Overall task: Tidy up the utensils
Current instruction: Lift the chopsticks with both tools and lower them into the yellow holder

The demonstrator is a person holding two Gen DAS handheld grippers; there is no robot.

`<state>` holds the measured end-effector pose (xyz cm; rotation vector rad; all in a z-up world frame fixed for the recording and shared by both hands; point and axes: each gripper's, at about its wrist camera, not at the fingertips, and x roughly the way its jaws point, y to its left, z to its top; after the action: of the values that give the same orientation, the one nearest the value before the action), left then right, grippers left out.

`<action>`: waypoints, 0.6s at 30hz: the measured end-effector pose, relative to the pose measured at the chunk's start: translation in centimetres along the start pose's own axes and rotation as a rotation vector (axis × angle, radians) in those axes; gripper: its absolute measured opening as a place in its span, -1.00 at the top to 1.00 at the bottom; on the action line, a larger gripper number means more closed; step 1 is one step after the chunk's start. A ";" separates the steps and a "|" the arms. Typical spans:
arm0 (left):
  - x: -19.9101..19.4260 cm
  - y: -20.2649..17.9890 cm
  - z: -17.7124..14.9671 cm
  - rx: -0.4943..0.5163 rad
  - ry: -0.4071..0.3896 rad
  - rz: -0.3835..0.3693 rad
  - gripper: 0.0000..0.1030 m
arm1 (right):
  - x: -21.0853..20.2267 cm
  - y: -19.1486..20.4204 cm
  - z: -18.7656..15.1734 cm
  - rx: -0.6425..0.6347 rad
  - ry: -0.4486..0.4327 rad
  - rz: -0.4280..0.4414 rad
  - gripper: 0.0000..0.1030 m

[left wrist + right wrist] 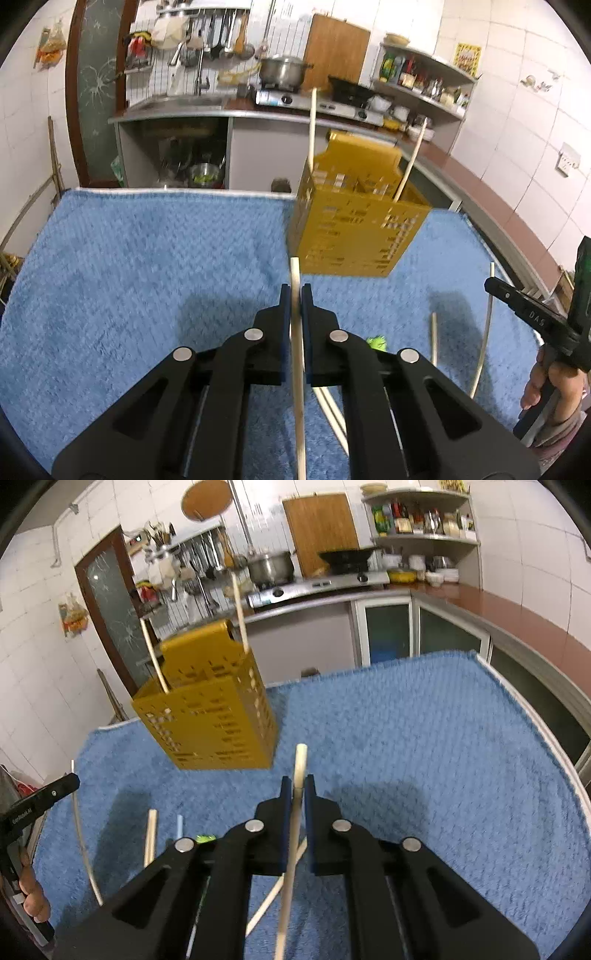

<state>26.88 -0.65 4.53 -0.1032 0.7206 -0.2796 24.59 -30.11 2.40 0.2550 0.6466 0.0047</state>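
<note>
A yellow perforated utensil holder [351, 218] stands on the blue mat [147, 266], with two chopsticks [312, 125] upright in it. My left gripper [295, 295] is shut on a pale chopstick [298, 369], held in front of the holder. My right gripper [297, 786] is shut on another chopstick [291, 849], with the holder [210, 716] ahead to its left. More chopsticks [434, 339] lie on the mat below. The right gripper shows at the edge of the left wrist view [532, 317].
A small green item [376, 343] lies on the mat among the loose sticks. A kitchen counter [229, 112] with a stove, a pot and shelves runs behind and along the right. The mat's edge [535, 720] is near the right.
</note>
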 end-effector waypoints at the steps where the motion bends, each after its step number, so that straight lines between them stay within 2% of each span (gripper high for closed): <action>1: -0.5 -0.2 0.2 0.003 -0.013 -0.003 0.92 | -0.5 0.2 0.2 -0.006 -0.013 0.004 0.88; 10: -2.4 -0.6 0.7 0.017 -0.069 -0.020 0.92 | -2.7 1.4 0.7 -0.044 -0.099 0.002 0.89; 18: -3.1 -0.1 0.9 0.011 -0.094 -0.033 0.92 | -3.4 1.5 0.9 -0.048 -0.131 0.007 0.89</action>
<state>25.26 0.12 7.21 -0.1168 0.6240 -0.3081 22.50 -29.14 5.44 0.2094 0.5149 0.0097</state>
